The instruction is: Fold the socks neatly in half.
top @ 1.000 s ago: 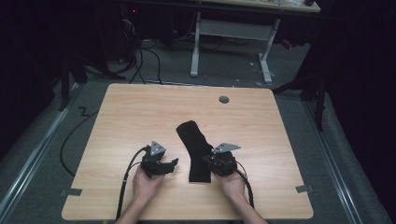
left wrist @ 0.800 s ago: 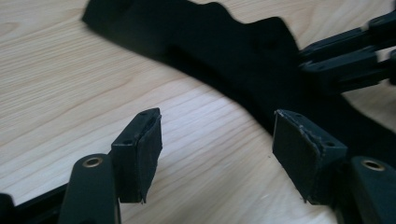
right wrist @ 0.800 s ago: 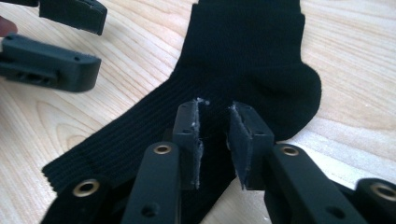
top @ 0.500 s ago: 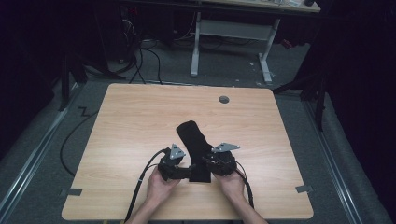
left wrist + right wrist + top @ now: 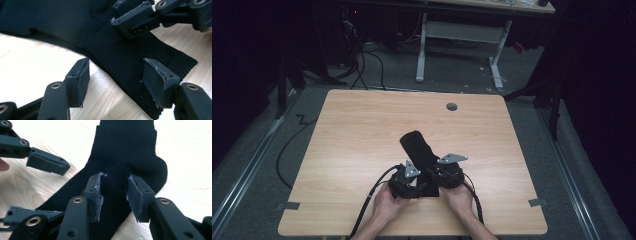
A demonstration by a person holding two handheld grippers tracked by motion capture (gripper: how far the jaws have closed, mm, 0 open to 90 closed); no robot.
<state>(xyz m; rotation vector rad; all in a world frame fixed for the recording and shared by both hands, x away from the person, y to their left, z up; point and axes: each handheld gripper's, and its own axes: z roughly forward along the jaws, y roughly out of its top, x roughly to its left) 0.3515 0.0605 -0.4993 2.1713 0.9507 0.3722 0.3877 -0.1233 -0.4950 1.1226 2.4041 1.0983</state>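
A black sock point(image 5: 418, 150) is laid flat toward the tabletop's point(image 5: 362, 130) near edge. The left gripper point(image 5: 120, 75) is spread across its ribbed cuff; the right gripper point(image 5: 113, 195) is parted above its ribbing.

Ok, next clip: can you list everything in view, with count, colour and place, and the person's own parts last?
sock: one, black, flat on the table's near middle, ribbed cuff toward the person
table: one, light wood, centre of the high view
grommet: one, grey, far part of the tabletop
desk frame: one, white, on the floor beyond the table
cables: several, black, floor at far left
left gripper: one, black, open astride the cuff
right gripper: one, black, open over the sock's leg
hands: two, near edge
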